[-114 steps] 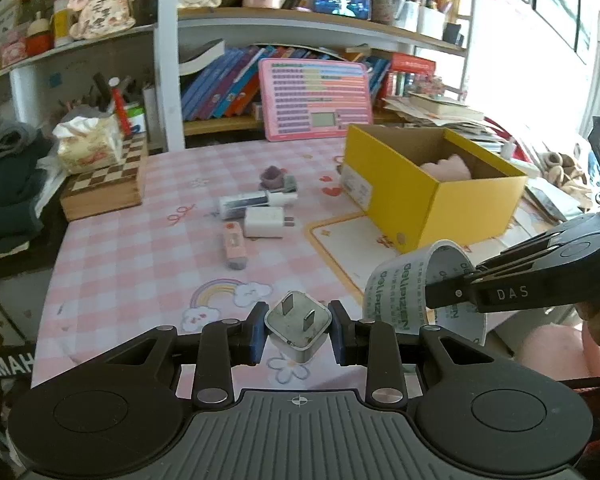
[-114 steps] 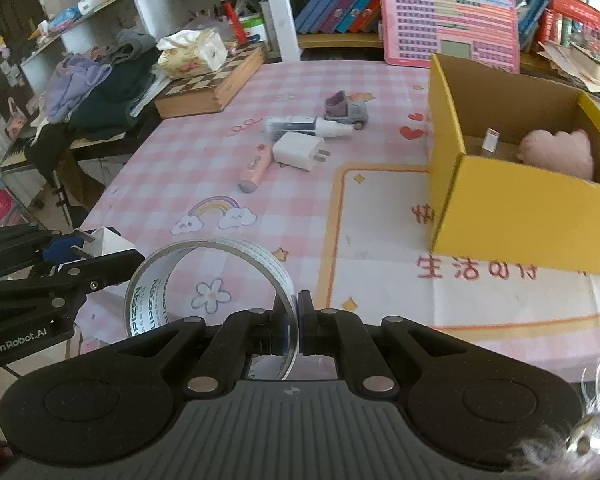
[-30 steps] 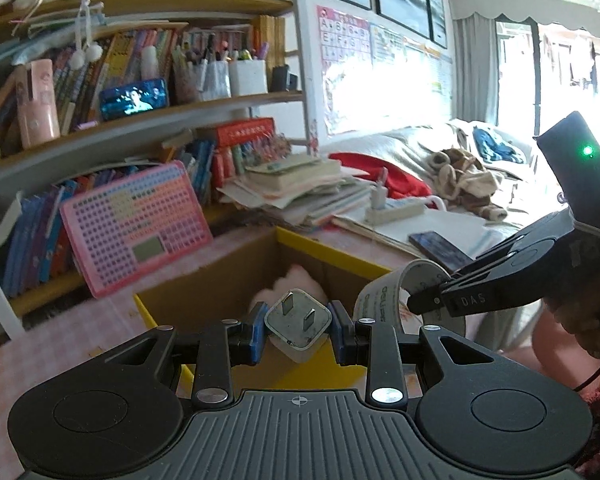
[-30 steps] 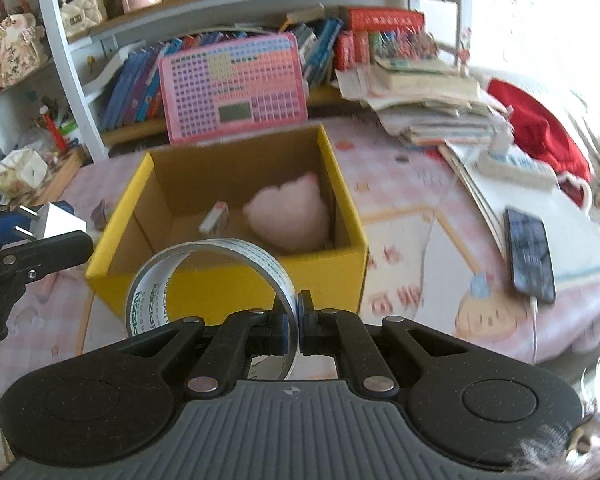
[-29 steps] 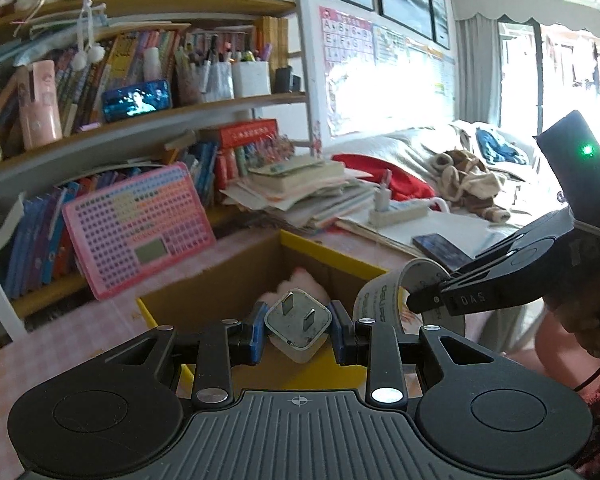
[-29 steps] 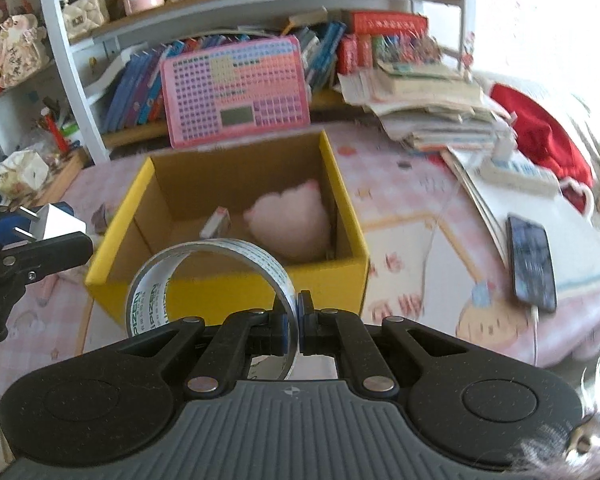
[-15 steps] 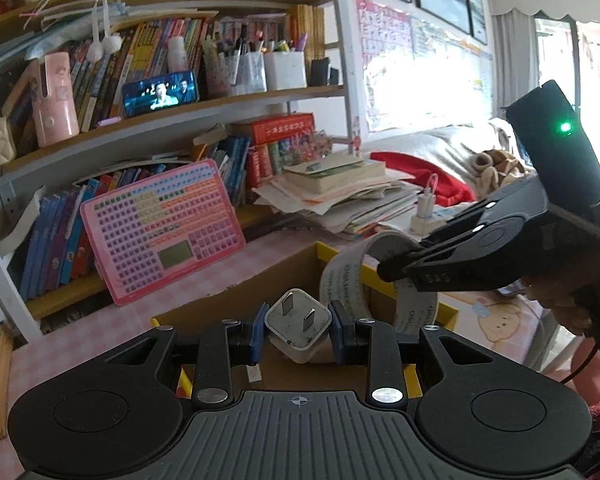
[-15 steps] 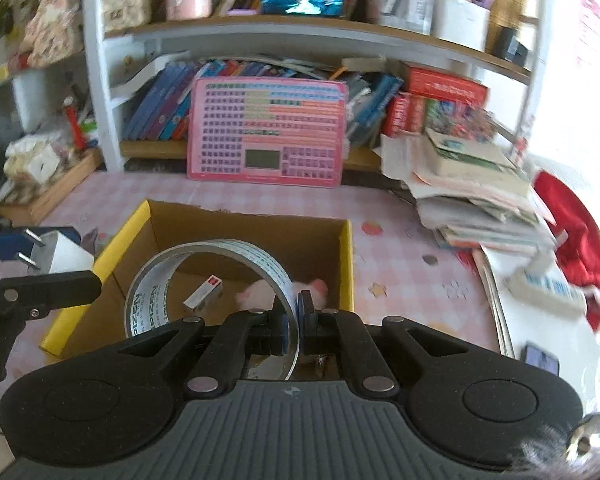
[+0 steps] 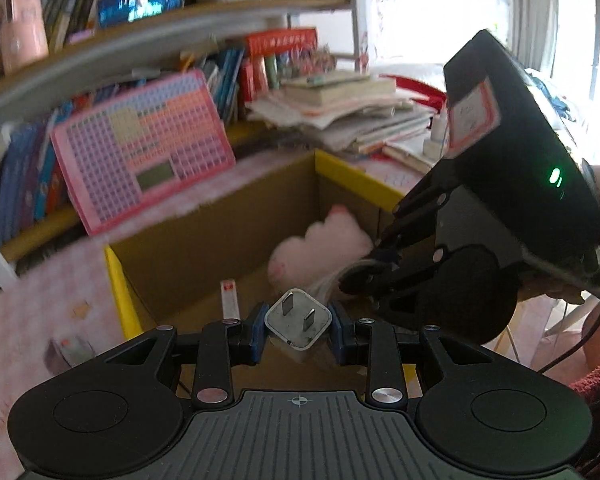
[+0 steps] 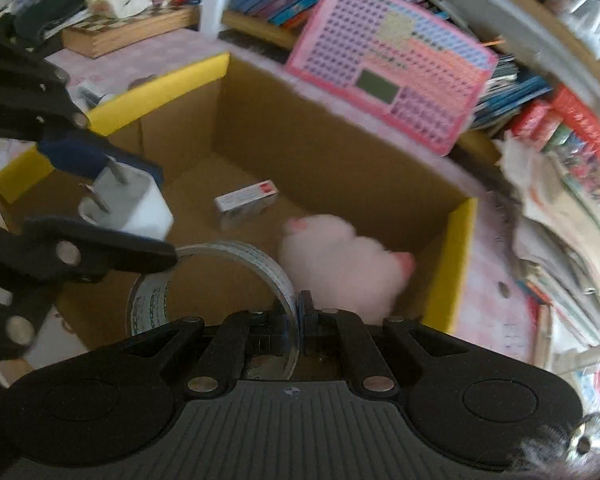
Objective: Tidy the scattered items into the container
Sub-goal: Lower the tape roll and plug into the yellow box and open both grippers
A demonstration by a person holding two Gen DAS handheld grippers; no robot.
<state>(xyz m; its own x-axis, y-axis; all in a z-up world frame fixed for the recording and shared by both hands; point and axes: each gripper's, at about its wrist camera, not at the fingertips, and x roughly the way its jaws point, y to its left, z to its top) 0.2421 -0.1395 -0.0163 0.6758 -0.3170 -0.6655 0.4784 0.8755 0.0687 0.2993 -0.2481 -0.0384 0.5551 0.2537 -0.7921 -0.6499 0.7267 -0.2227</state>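
My left gripper (image 9: 299,328) is shut on a white charger plug (image 9: 299,322), prongs facing the camera, just over the near edge of the yellow cardboard box (image 9: 118,284). My right gripper (image 10: 299,314) is shut on the rim of a clear tape roll (image 10: 224,254), which hangs above the box's inside (image 10: 160,92). A pink plush toy (image 10: 340,264) and a small white and red carton (image 10: 246,200) lie on the box floor. In the right wrist view the left gripper comes in from the left with the charger (image 10: 136,208) close beside the tape. In the left wrist view the right gripper (image 9: 366,276) hides most of the tape.
A pink toy tablet (image 9: 140,152) leans against the bookshelf behind the box. A stack of books and papers (image 9: 340,108) lies to the box's right. A chessboard case with a tissue pack (image 10: 124,20) sits at the far left on the pink checked tablecloth.
Both grippers have moved forward and down to above the box's inside. The right gripper has rolled and drawn close to the left one. Each keeps its hold.
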